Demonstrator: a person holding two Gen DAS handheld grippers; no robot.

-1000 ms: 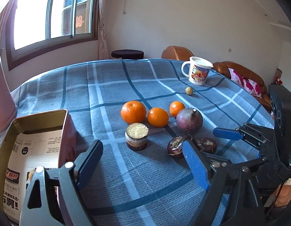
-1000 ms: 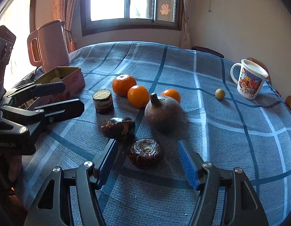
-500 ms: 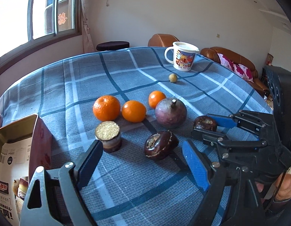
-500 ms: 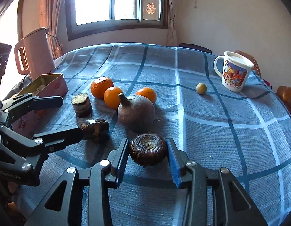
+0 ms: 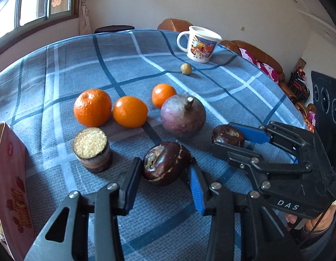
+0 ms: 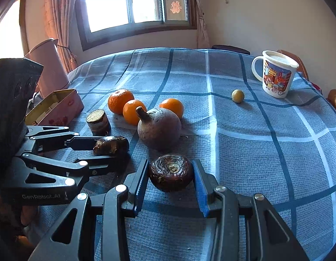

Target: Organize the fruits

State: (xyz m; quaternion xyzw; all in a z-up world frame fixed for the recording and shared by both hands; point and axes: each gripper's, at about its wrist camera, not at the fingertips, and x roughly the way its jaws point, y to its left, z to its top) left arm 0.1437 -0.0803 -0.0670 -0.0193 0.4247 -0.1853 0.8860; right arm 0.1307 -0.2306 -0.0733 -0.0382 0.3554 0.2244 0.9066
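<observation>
Left claw (image 5: 165,174): closed on a dark brown fruit (image 5: 165,163) low in the centre of the left wrist view; its jaws have just been closing, with the fruit between them.
Right claw (image 6: 171,184): clamped on a second dark round fruit (image 6: 171,173), low centre of the right wrist view.
Bench (image 5: 81,65): covered in blue checked cloth; three oranges (image 5: 92,107) and a purple stemmed fruit (image 5: 183,117) are grouped mid-frame.
Step judged: both dark fruits grasped, not yet lifted.
Next move judged: a lift clear of the cloth, then carriage, perhaps to the open pink box (image 6: 57,106) at left.
</observation>
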